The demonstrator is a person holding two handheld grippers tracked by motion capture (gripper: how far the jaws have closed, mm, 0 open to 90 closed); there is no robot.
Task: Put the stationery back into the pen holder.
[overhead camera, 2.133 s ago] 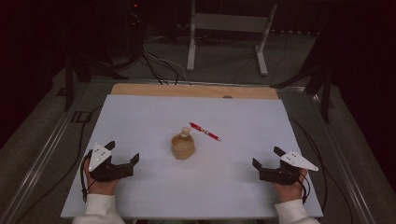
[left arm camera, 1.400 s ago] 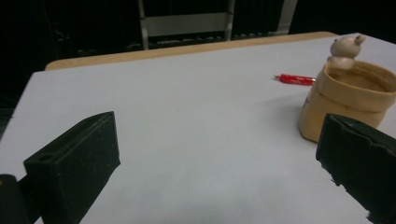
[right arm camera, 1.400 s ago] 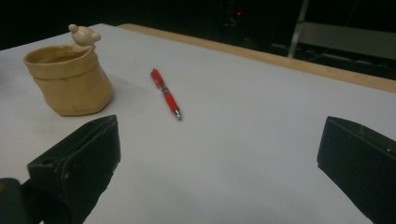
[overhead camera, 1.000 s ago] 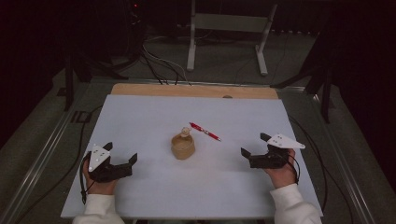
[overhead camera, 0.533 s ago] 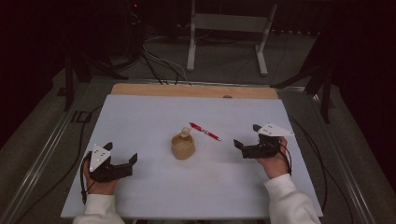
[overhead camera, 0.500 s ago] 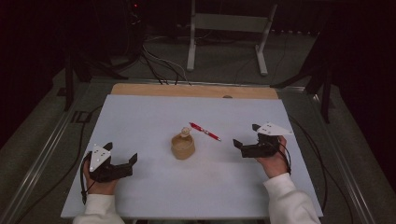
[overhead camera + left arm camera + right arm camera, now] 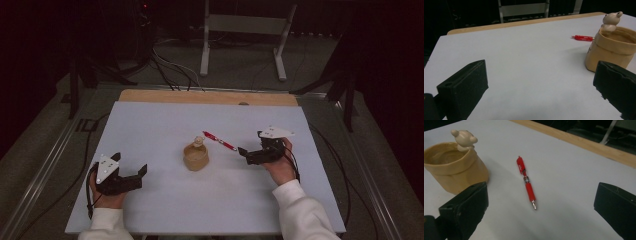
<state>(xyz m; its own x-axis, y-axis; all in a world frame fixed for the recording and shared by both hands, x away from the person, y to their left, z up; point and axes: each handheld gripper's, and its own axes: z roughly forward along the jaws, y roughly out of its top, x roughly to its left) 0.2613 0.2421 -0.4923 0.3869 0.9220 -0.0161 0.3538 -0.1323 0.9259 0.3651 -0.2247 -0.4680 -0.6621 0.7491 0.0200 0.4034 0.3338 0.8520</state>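
- Right gripper point(image 7: 245, 154) sits right of centre on the white table point(image 7: 150, 125), jaws spread wide with nothing between them, aimed at the red pen point(image 7: 220, 141).
- In the right gripper view the red pen point(image 7: 526, 182) lies flat between the two jaws but ahead of them, its metal tip pointing toward the gripper; no contact.
- Pen's place: just right of the table's centre and a little toward the far edge, lying on a slant, its clip end near the tan pot point(image 7: 195, 155), apart from it.
- Tan pot stands upright at about the table's centre, a small pale animal figure point(image 7: 464, 138) perched on its rim. Looks empty inside, as far as the right gripper view lets me see.
- Left gripper point(image 7: 140, 174) rests near the front left corner, jaws wide, holding nothing. In the left gripper view the pot point(image 7: 609, 51) sits ahead to the right, well apart from the jaws.
- Progress, my read: reach for the pen in hand, almost at it. Nothing grasped, nothing lifted.
- Left to do, likely: advance, close on the barrel, lift, then probably stand the pen in the pot; that last is a guess.
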